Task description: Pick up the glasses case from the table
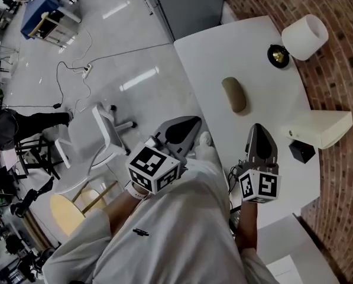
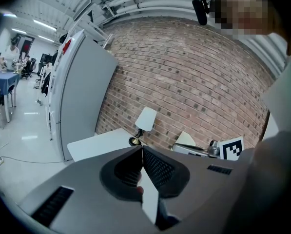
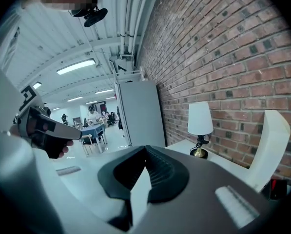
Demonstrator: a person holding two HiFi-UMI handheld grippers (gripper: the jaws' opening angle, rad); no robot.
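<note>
The glasses case (image 1: 234, 94), olive-brown and oval, lies in the middle of the white table (image 1: 223, 52). My right gripper (image 1: 258, 126) hovers over the table's near part, a short way in front of the case and slightly right of it. Its jaws are shut and hold nothing. My left gripper (image 1: 196, 121) is beside the table's left edge, also shut and holding nothing. In the left gripper view the left gripper (image 2: 140, 148) has its pads together at the tip. The right gripper view shows the right gripper (image 3: 146, 147) the same way. Neither gripper view shows the case.
A white-shaded lamp (image 1: 304, 37) stands at the table's far right by the brick wall (image 1: 342, 70). A white angled box (image 1: 324, 128) and a small black cube (image 1: 301, 151) sit right of my right gripper. A white office chair (image 1: 102, 138) and a wooden stool (image 1: 75, 209) stand on the floor to the left.
</note>
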